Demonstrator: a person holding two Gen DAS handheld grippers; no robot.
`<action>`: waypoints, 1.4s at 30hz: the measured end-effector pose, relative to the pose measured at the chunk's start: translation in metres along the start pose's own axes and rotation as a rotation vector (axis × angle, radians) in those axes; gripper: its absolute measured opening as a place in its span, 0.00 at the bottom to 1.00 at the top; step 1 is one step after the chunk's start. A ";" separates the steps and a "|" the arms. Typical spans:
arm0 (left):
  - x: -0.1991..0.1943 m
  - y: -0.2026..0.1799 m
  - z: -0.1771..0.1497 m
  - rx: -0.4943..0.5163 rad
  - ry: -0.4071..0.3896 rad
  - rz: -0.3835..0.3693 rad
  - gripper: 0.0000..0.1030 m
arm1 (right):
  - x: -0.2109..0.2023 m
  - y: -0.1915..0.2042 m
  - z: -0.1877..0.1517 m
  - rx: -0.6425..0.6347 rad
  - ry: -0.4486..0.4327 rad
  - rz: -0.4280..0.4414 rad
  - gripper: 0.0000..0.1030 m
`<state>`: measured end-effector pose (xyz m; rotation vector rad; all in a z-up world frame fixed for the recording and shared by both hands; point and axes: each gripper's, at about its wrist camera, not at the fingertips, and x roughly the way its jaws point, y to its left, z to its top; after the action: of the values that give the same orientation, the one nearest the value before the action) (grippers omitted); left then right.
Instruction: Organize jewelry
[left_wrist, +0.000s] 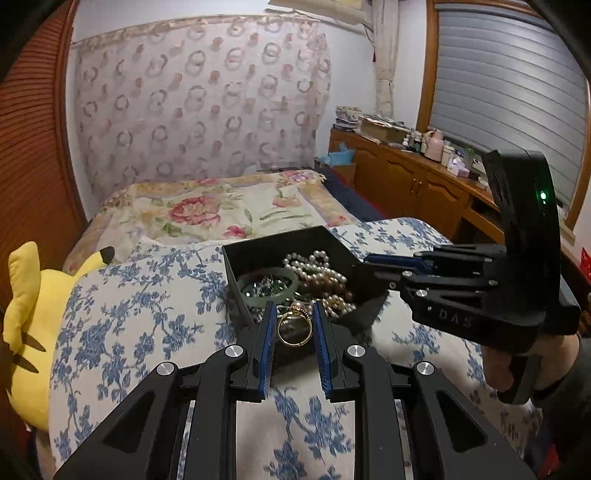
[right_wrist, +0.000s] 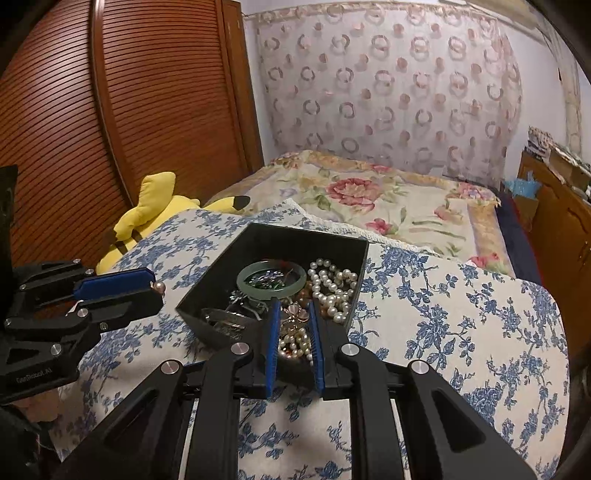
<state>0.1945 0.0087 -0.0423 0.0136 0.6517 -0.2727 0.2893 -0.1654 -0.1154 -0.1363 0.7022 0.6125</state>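
Note:
A black open box (left_wrist: 243, 254) (right_wrist: 221, 280) of jewelry sits on a blue-floral cushion. It holds a green jade bangle (left_wrist: 243, 286) (right_wrist: 271, 266), white pearl strands (left_wrist: 314, 264) (right_wrist: 332, 284) and mixed pieces. My left gripper (left_wrist: 294, 312) holds a gold ring (left_wrist: 294, 329) with a pearl between its blue pads, just in front of the box; it also shows in the right wrist view (right_wrist: 157, 286) with the pearl at its tip. My right gripper (right_wrist: 293, 308) is part open, empty, over the box's near side; the left wrist view shows it (left_wrist: 369, 258) at the box's right rim.
A yellow plush toy (left_wrist: 33, 321) (right_wrist: 155, 214) lies left of the cushion (left_wrist: 129, 314). A floral bedspread (left_wrist: 207, 210) stretches behind. A wooden slatted wardrobe (right_wrist: 110, 110) stands left, and a cluttered wooden sideboard (left_wrist: 406, 173) stands right under a shuttered window.

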 end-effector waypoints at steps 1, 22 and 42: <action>0.003 0.001 0.002 0.001 0.003 0.005 0.18 | 0.002 -0.001 0.001 0.003 0.006 -0.003 0.20; 0.029 0.002 0.015 -0.001 0.010 0.057 0.48 | -0.023 -0.011 -0.005 0.027 -0.040 -0.048 0.39; -0.062 -0.017 -0.015 -0.009 -0.132 0.171 0.93 | -0.120 0.004 -0.041 0.110 -0.235 -0.160 0.98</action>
<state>0.1338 0.0087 -0.0154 0.0422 0.5173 -0.1042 0.1921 -0.2327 -0.0699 -0.0175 0.4905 0.4275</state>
